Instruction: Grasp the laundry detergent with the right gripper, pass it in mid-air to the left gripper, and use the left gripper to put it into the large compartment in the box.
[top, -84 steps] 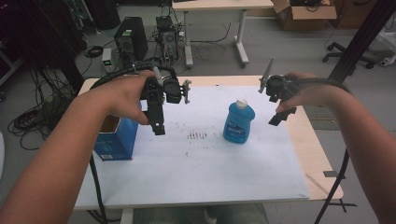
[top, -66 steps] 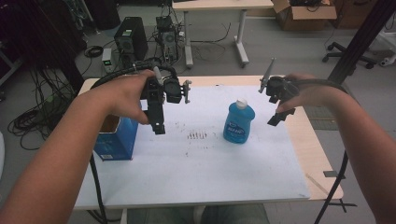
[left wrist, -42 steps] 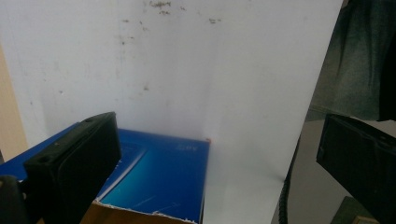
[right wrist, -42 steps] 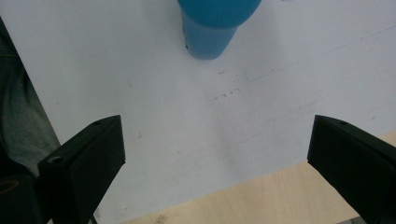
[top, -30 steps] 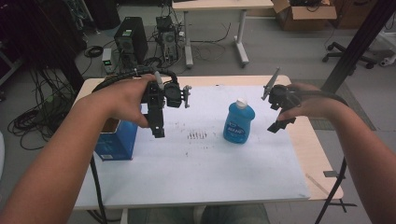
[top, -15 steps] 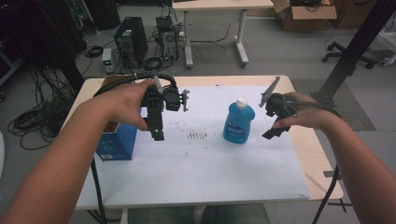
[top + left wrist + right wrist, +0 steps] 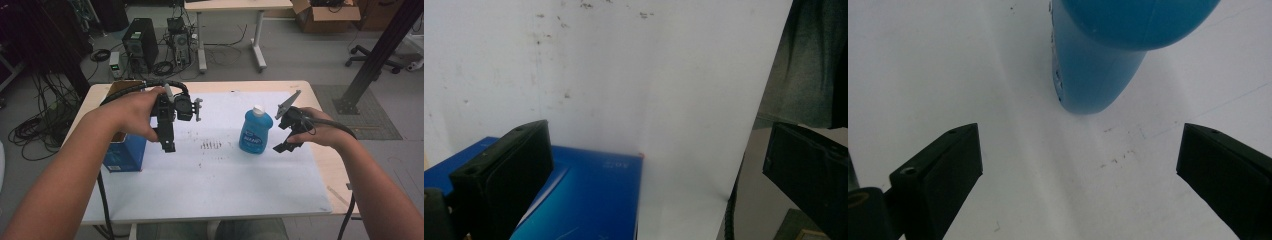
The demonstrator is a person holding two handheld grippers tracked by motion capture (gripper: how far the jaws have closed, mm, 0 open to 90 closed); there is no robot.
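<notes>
We judge this the approach: our right hand-held gripper [image 7: 284, 141], jaws spread and empty, faces the blue bottle [image 7: 255, 131] standing just ahead on the worktop [image 7: 215, 170]. Next we must straddle its body. Our left hand-held gripper [image 7: 168, 142], also spread, hovers beside the blue box [image 7: 125, 152].

Left claw [image 7: 168, 142] held above the table, jaws apart, right claw [image 7: 283, 145] lower, jaws wide

Lighting: dim, even, overhead; slight green-grey cast in the high view. White paper sheet covering the wooden table [image 7: 210, 175]: brightest surface, no glare. Translucent blue plastic bottle with white cap [image 7: 255, 131]: soft, faint shadow at its base; blurred and cropped in the right gripper view. Black jaws in both gripper views: out of focus. Room background: dark at left.
</notes>
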